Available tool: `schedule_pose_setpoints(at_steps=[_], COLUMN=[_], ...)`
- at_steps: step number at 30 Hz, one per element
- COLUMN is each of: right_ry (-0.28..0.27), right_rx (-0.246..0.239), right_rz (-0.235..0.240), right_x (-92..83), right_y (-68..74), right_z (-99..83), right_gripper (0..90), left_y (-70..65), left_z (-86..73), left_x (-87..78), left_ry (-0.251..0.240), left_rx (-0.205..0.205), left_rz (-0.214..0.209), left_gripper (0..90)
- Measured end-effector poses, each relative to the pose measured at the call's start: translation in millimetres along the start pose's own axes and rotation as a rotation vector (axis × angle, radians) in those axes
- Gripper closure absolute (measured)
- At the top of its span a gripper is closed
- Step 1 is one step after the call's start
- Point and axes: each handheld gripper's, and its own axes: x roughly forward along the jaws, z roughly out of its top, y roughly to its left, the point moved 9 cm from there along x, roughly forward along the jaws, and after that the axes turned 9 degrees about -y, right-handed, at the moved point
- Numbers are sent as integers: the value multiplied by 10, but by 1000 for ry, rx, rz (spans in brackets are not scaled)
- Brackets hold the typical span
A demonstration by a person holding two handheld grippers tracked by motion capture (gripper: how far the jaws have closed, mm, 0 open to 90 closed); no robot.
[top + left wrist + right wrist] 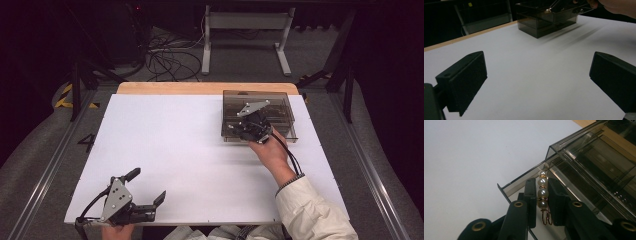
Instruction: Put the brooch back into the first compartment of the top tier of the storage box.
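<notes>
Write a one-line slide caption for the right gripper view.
Right gripper pinching a string of pearl beads over the open drawer of a smoked-plastic organizer box.

**A dim room around a white worktop**

The white worktop (165, 145) has a wooden edge (200, 88) along its far side. The grey floor (45, 145) lies around it. At the top centre of the frame stand white table legs (206, 50), with tangled black cables (170, 60) beside them. Yellow-black tape (64, 96) marks the floor at the left.
</notes>
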Motion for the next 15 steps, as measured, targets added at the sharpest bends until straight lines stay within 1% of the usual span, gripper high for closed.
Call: schedule_pose_setpoints(at_steps=[10, 15], right_ry=[9, -3], right_rx=[-2, 2], right_rz=[7, 9], right_x=[30, 25], right_y=[14, 10], right_z=[-15, -5], right_gripper=[778, 700], left_y=[0, 2], left_z=[2, 1], left_x=[-2, -2], left_ry=[-1, -2], left_rx=[2, -2], left_rz=[0, 1], left_gripper=[19, 19])
